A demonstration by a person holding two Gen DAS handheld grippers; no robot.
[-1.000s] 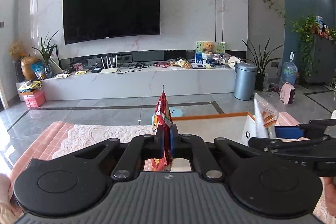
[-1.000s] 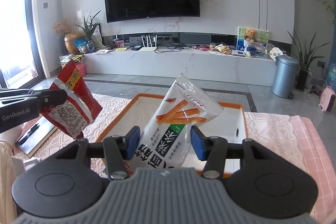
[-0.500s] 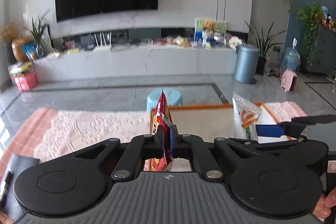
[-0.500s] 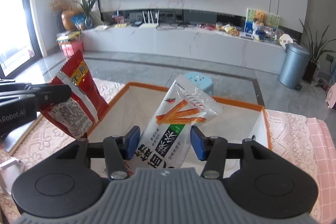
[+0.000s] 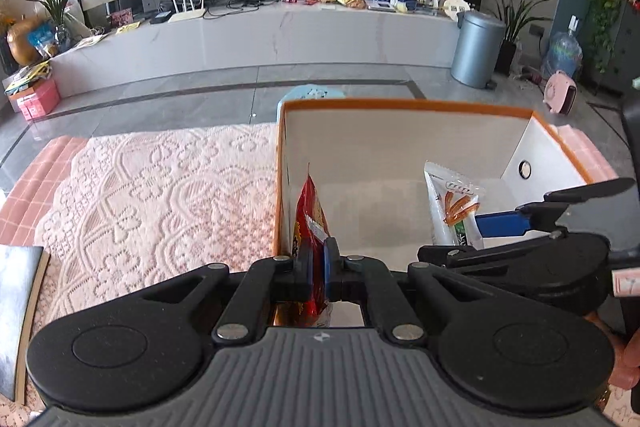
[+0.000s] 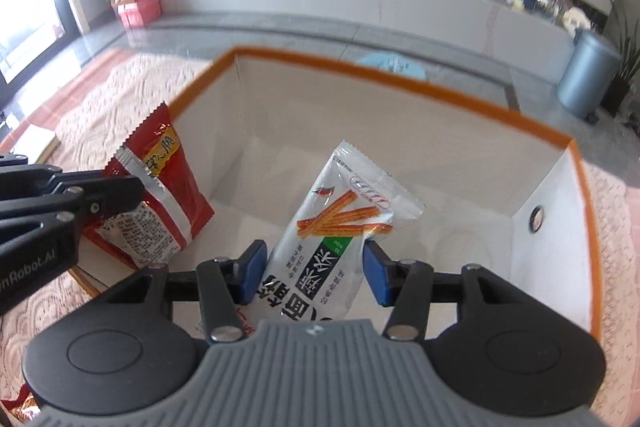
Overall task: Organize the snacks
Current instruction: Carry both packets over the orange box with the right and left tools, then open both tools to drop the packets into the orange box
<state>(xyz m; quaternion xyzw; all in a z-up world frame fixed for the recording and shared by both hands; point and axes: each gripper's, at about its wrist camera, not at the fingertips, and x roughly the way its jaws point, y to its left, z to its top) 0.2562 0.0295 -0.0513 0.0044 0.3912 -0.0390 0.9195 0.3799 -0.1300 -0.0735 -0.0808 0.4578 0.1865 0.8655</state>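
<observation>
Both claws have been lowered and tipped downward since a second ago, so that the television wall has slid upward out of the views and the box (image 6: 400, 95) now fills them. One box is seen: white card walls, an orange rim, rectangular, with a round hole in its right wall. Two snack packets are counted. The red packet (image 5: 310, 223), glossy foil with a crimped, serrated top edge, is clamped edge-on in the left claw (image 5: 316, 273), whose pads are pressed together on it; it is held just inside the box's left wall. The white packet (image 6: 340, 219), smooth plastic printed with orange sticks and a green patch, is held across its width between the blue pads of the right claw (image 6: 310, 271), above the middle of the box floor. One pink lace cloth (image 5: 160, 195), embossed with a floral pattern, is spread over the bench beneath the box. One dark, flat book-like thing (image 5: 18, 307) lies at the cloth's left edge.
</observation>
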